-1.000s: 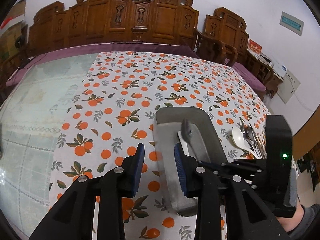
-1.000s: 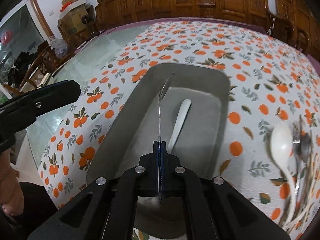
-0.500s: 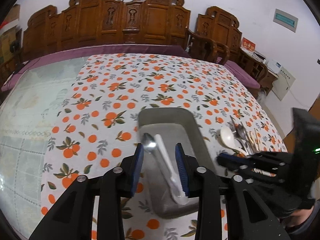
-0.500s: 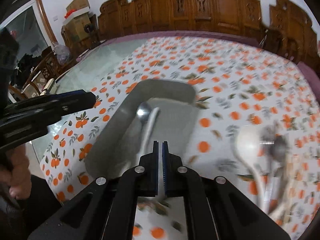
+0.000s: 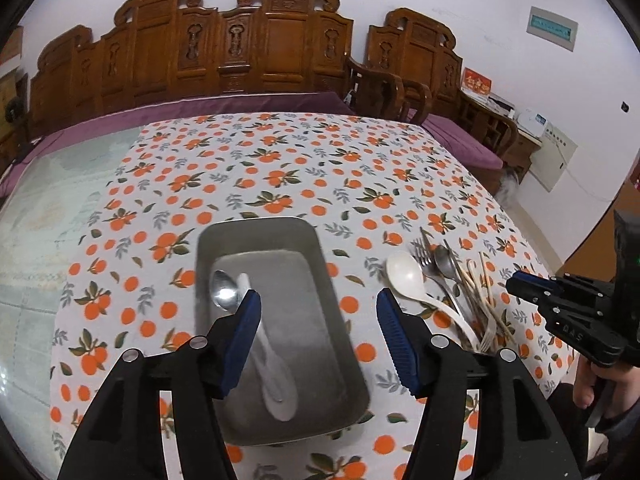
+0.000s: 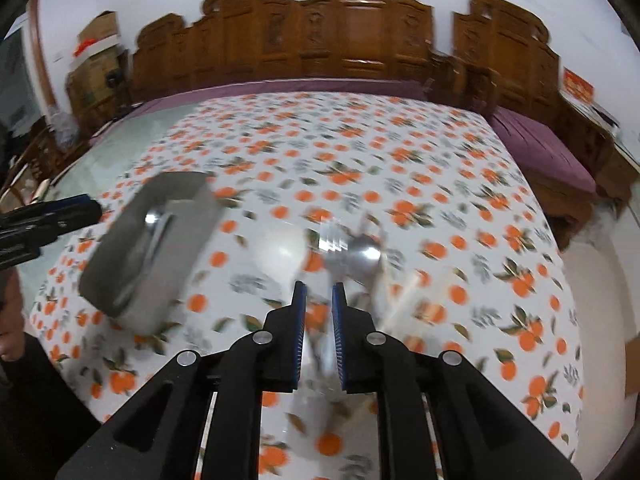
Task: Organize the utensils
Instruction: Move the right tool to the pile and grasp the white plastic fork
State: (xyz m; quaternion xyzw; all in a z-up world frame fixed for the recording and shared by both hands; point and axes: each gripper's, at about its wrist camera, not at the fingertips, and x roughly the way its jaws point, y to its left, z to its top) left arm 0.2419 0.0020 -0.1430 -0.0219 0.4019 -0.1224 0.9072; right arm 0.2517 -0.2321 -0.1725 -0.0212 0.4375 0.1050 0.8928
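Left gripper (image 5: 318, 312): jaws spread wide, nothing between them, held over the near half of the tray.
Right gripper (image 6: 319, 300): jaws a narrow gap apart, holding nothing; its view is motion-blurred.
Metal tray (image 5: 256, 232): directly ahead of and under the left gripper, to the far left of the right gripper, resting on the tablecloth (image 5: 280, 168).
Metal spoon (image 5: 224, 290): inside the tray, bowl just ahead of the left gripper's left finger.
White spoon (image 5: 276, 380): inside the tray, lying lengthwise beside the metal spoon, partly behind that same finger.
Loose utensil pile (image 5: 452, 284): on the cloth right of the tray, beyond the left gripper's right finger; a white ladle-spoon (image 5: 406, 276), forks, a spoon and chopsticks.
Pile from the right wrist view (image 6: 352, 252): just ahead of the right gripper's tips, blurred.
Carved wooden bench (image 5: 224, 48): well beyond both grippers, against the wall.
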